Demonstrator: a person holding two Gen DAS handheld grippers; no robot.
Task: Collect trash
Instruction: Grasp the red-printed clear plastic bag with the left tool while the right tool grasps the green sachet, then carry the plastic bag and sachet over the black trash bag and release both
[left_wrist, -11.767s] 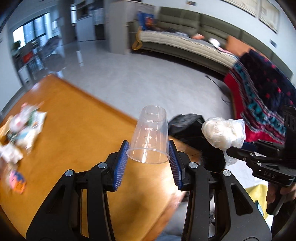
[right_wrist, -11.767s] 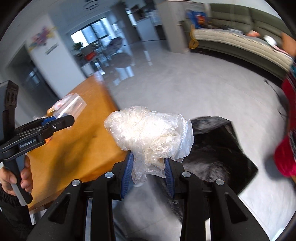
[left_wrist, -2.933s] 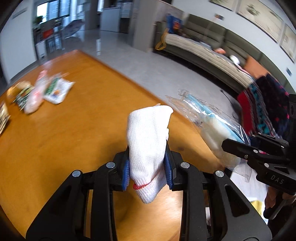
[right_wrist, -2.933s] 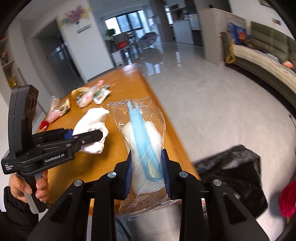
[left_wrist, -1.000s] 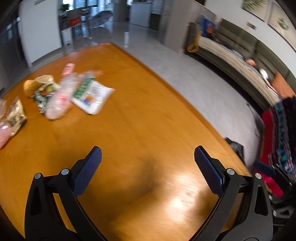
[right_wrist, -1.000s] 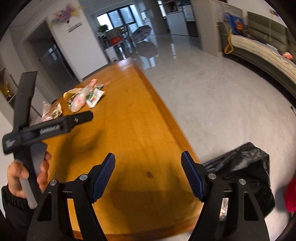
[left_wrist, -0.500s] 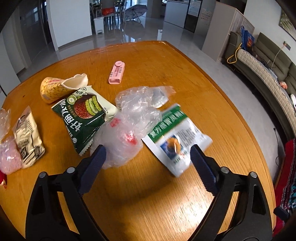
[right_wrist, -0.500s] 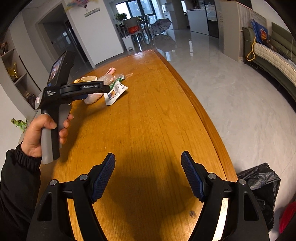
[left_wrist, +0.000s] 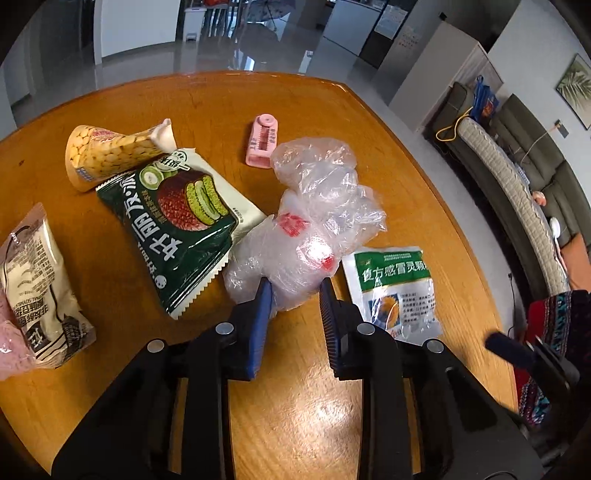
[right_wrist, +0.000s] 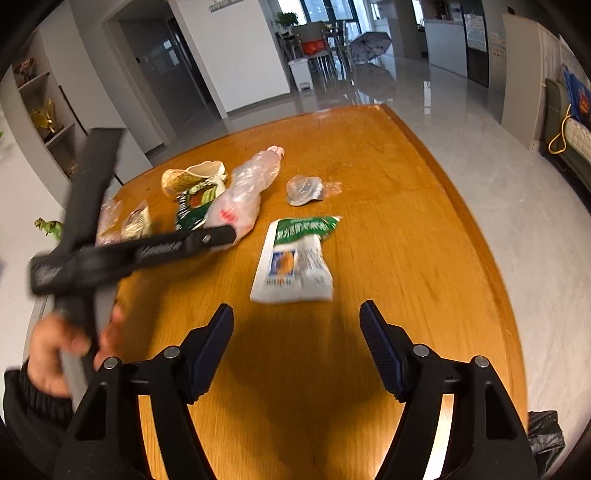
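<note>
Trash lies on the wooden table (left_wrist: 295, 406). My left gripper (left_wrist: 295, 295) has its fingers closed around the near end of a crumpled clear plastic bag (left_wrist: 314, 229), also visible in the right wrist view (right_wrist: 243, 195). A white-and-green medicine sachet (left_wrist: 395, 288) lies just right of it. My right gripper (right_wrist: 295, 332) is open and empty above the table, just short of that sachet (right_wrist: 295, 258). A dark green snack wrapper (left_wrist: 177, 221), a yellow bean packet (left_wrist: 110, 155) and a white packet (left_wrist: 37, 288) lie to the left.
A pink clip-like item (left_wrist: 263, 146) lies beyond the bag. A small clear plastic scrap (right_wrist: 304, 190) lies further back. A black trash bag (right_wrist: 546, 439) sits on the floor off the table's right edge. A sofa (left_wrist: 509, 177) stands far right.
My left gripper has moved forward and closed from wide open onto the clear plastic bag. My right gripper has moved forward towards the sachet and stays open.
</note>
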